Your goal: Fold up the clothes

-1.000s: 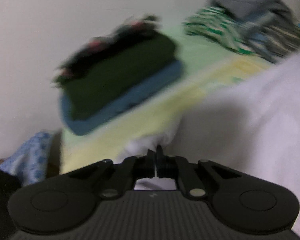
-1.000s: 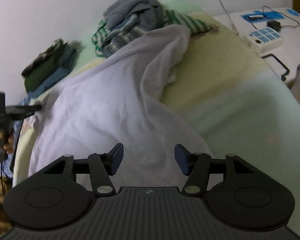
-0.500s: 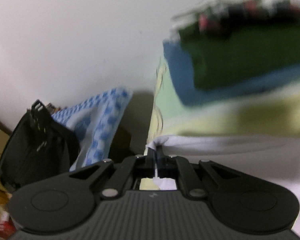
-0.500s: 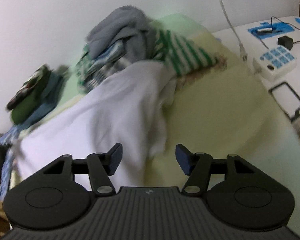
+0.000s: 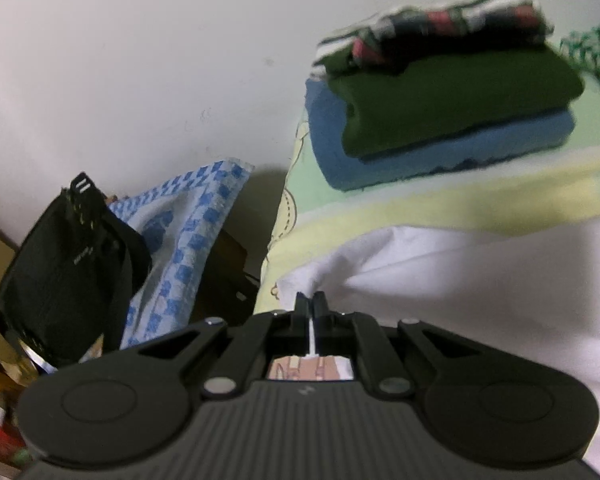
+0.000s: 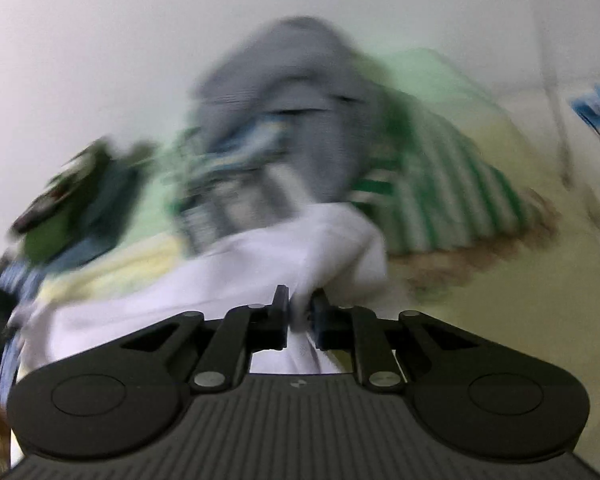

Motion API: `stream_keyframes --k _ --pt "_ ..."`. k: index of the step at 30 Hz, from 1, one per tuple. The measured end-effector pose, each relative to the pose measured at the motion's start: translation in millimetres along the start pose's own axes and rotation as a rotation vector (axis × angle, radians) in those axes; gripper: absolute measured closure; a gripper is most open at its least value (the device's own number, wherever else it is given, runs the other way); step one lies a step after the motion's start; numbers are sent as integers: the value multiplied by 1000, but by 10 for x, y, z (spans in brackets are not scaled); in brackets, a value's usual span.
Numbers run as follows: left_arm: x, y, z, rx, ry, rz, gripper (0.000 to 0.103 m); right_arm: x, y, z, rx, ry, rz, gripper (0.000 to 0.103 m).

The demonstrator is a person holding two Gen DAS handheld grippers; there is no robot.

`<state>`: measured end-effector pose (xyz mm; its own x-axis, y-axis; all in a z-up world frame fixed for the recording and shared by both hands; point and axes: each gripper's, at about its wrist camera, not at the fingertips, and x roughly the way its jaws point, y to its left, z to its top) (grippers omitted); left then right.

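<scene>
White garment (image 6: pixel 332 240) between both closing jaws.

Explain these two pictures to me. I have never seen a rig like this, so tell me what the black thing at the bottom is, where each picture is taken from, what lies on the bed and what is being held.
There is no robot here. A person holds a hand-held two-finger gripper in each hand, and a wide-angle camera on each looks forward along its fingers. The black shape at the bottom of each picture is that gripper's body.

The left wrist view shows the left gripper shut on an edge of a white garment spread on the bed. Behind it sits a folded stack: blue at the bottom, dark green above, a patterned piece on top. Beside the bed are a black bag and a blue checked cloth.

The right wrist view is blurred. The right gripper is closing, with a bunch of the same white garment between its fingers. Beyond lies an unfolded pile of clothes, grey and green-striped.
</scene>
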<state>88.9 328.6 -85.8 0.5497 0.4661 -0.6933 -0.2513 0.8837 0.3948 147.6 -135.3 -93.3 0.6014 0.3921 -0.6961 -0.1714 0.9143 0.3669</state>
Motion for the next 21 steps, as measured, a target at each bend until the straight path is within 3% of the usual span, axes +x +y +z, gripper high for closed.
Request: stream_keyframes --k 5,10,12,15,18,21 --pt "-226 78 -134 -23 -32 -56 97 -192 446 -361 -378 52 50 91" --pt "-159 84 -302 -2 4 -32 97 -198 387 -777 -590 241 -52 88" --pt "-104 113 -369 -11 31 -31 97 -256 284 -814 -600 295 -72 87" --pt "-67 136 -462 -9 53 -29 97 -433 210 -780 -585 310 -98 63" --pt "-113 165 -466 -10 46 -44 93 -662 152 -594 -515 181 -118 53" --pt "-254 174 -329 -10 -18 -99 87 -719 69 -323 -323 67 -50 41"
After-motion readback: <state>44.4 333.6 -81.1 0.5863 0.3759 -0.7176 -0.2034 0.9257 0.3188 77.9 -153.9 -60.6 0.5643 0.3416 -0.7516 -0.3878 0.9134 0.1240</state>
